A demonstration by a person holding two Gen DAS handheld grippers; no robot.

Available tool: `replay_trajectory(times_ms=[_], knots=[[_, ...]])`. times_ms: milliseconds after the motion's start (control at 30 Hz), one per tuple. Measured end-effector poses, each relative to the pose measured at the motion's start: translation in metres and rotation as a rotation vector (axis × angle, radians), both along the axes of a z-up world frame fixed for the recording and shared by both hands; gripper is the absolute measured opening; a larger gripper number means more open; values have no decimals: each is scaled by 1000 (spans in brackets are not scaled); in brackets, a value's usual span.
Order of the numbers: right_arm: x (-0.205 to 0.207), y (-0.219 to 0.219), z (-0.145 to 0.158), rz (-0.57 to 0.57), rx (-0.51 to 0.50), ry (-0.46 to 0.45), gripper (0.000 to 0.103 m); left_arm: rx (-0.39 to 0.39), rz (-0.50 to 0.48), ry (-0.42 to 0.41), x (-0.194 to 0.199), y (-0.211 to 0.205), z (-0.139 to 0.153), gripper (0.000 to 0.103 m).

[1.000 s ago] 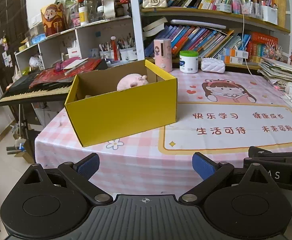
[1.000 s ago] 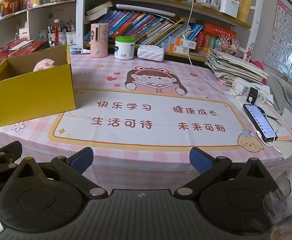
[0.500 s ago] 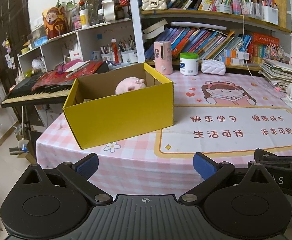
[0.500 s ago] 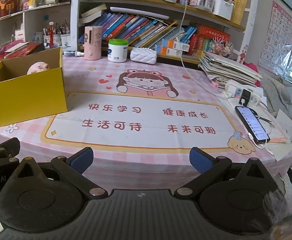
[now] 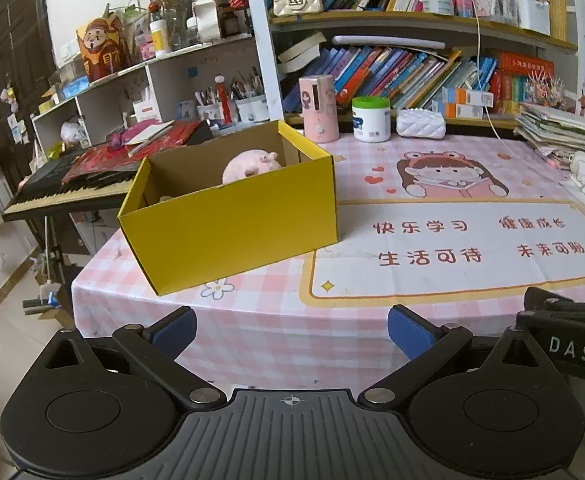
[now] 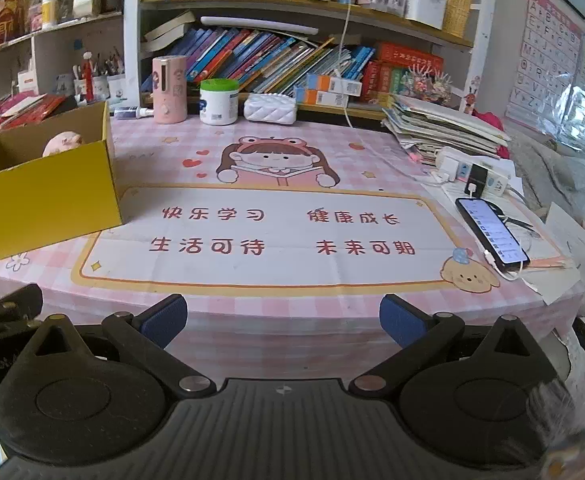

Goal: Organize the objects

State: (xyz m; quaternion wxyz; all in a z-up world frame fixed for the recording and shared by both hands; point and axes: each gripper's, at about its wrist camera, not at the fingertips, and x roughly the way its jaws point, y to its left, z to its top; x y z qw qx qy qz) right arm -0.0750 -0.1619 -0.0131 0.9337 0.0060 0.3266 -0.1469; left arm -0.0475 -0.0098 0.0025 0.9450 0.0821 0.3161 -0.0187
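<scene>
A yellow cardboard box (image 5: 232, 220) stands open on the left part of the pink checked tablecloth (image 5: 260, 304), with a pink plush toy (image 5: 252, 164) inside it. The same yellow box (image 6: 44, 200) and plush toy (image 6: 63, 142) show at the left of the right wrist view. My left gripper (image 5: 290, 330) hangs open in front of the table's near edge, empty. My right gripper (image 6: 282, 318) is open too, empty, before the same edge, to the right of the left one.
A pink cylinder (image 6: 168, 90), a white jar with a green lid (image 6: 218, 102) and a white quilted pouch (image 6: 270, 108) line the back edge under bookshelves. A phone (image 6: 492, 236), a power strip (image 6: 472, 172) and stacked papers (image 6: 444, 128) lie at the right. A keyboard (image 5: 68, 192) stands left of the table.
Both grippers have drawn back from the table and risen a little, so the box and mat look smaller and farther. Both stay open and empty.
</scene>
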Motion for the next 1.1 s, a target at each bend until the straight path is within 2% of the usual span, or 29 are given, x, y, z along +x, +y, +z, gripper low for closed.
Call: replay_trajectory(times_ms=[533,1100], knots=[[-1,-8,2,-63,6,7,103,5,17,-8,0,-10,2,103],[3,-3,-1,-50,-8,23,103,-12,43,15,4,-5,-1,103]])
